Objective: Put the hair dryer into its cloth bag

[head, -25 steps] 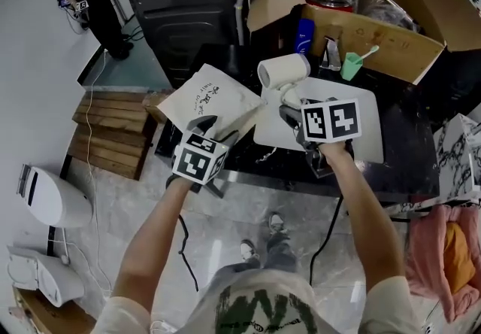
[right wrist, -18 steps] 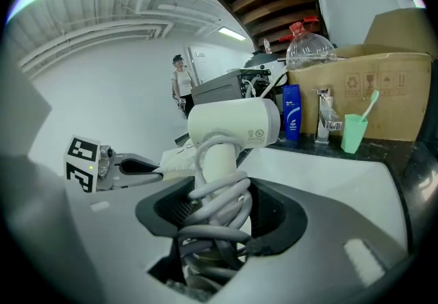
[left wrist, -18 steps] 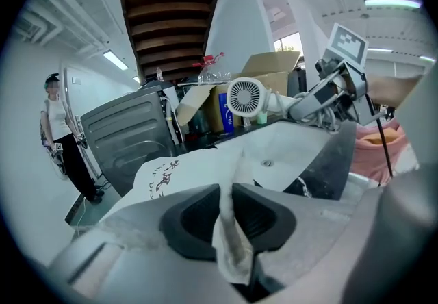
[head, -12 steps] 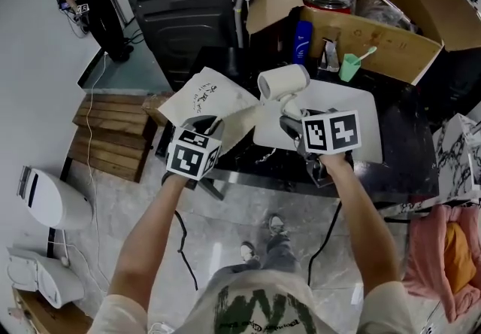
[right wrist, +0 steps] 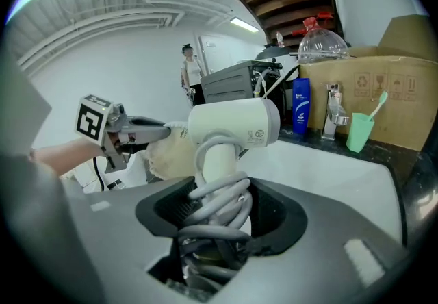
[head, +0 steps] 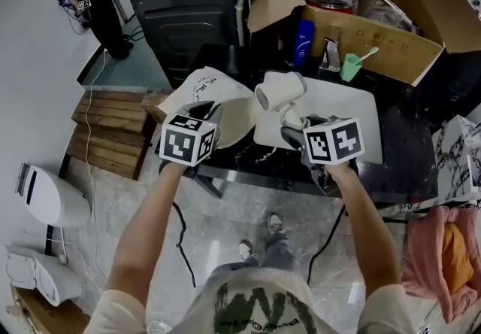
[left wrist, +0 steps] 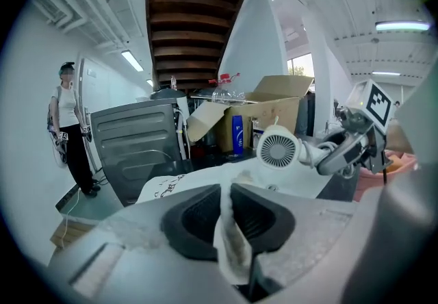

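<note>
Left hand-held gripper [left wrist: 226,193]: its jaws have just closed, clenched on the cloth bag [head: 204,86] edge.
Right hand-held gripper [right wrist: 217,210]: grasping the hair dryer [head: 279,90] by its cord-wrapped handle.
Hair dryer: above the worktop [head: 409,152], just beside the bag's mouth.

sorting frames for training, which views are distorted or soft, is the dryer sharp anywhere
Head view: barrel distortion bends the edges, light even, white plastic hair dryer fairly sharp. Left gripper view: fisheye with black corners, ceiling strip light blown out, cream cloth bag in the jaws soft. Right gripper view: same fisheye, dryer crisp, foreground blurred.
</note>
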A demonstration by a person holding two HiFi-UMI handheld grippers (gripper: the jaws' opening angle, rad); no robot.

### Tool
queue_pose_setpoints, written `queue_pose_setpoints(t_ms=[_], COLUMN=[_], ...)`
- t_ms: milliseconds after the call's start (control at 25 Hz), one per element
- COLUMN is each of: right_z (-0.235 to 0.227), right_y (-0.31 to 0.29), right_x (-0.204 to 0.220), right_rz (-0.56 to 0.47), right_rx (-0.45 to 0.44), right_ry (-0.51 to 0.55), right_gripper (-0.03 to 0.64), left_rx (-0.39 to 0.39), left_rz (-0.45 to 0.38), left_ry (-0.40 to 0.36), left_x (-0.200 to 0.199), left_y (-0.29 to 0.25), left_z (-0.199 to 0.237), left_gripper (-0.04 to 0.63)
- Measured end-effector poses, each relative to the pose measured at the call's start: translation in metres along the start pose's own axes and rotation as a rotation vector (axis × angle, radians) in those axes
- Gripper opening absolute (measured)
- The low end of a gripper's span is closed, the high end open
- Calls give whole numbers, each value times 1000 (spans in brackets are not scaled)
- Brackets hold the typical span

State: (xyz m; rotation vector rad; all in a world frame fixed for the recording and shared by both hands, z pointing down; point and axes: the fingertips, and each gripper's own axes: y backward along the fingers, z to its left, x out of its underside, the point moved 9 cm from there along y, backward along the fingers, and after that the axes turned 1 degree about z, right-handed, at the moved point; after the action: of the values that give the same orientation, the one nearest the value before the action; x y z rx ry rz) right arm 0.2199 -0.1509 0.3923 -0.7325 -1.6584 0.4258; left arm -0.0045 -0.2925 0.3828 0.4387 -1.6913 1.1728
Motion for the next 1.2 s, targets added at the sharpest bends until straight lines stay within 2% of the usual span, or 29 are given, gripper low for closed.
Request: queue_pose_setpoints(t_ms=[320,640,1000,1200], right_z=[20,38,43,45], right_y=[-3,-29,-67,-88], right_x=[18,29,11,-8], right_rz=[101,214,282,315], right_rx=[-114,-166,-215,-227], right_ry=[120,197,199,249], right_gripper=[238,238,238,238], left_rx=[11,11,7,7], left_rz=[-21,-28,-34,-42], left_ry=[25,28,23,28], left_x=[-4,-4,-5,-5], left_y=[-6,-9,-9,-9], left_z=[-3,-4,-3,-3], left_gripper=[52,52,52,52])
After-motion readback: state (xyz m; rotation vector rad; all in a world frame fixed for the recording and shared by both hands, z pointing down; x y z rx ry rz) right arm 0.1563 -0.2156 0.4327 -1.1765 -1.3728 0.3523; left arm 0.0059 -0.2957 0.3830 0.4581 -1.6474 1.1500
